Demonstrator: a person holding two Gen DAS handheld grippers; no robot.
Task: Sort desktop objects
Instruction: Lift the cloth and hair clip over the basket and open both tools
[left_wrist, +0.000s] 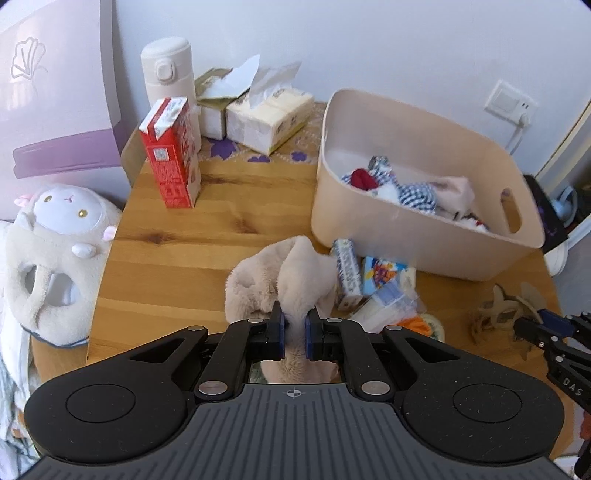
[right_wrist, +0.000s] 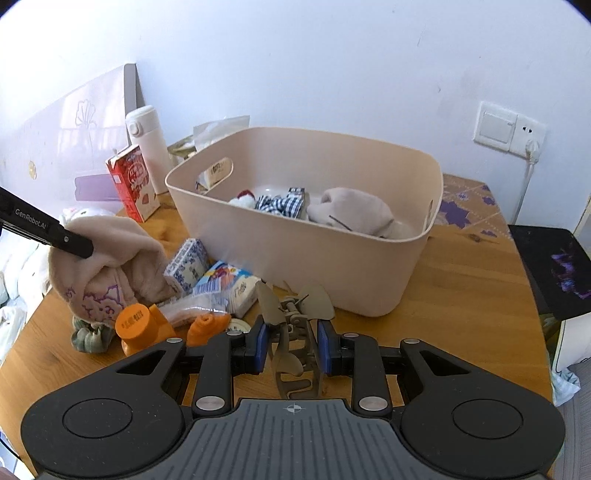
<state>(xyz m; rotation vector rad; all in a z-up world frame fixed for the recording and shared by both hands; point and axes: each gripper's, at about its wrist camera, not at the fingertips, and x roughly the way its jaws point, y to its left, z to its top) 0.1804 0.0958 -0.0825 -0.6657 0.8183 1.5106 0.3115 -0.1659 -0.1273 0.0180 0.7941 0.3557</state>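
My left gripper (left_wrist: 294, 334) is shut on a beige fleece cloth (left_wrist: 291, 280), which it holds over the table near the front of the beige bin (left_wrist: 373, 218). The cloth also shows in the right wrist view (right_wrist: 110, 254). My right gripper (right_wrist: 290, 343) has its jaws around a khaki hair claw clip (right_wrist: 293, 325) lying on the table before the bin (right_wrist: 332, 266); the pads look a little apart from it. The bin holds a checked cloth (right_wrist: 280, 203) and a beige fleece item (right_wrist: 354, 214).
A blue-white small box (right_wrist: 188, 267), a tissue packet (right_wrist: 229, 282), an orange bottle (right_wrist: 138, 323) and a green scrunchie (right_wrist: 90, 338) lie left of the clip. A red carton (left_wrist: 171, 153), flask (left_wrist: 170, 74) and tissues (left_wrist: 269, 114) stand at the back. A plush sheep (left_wrist: 55, 240) sits left.
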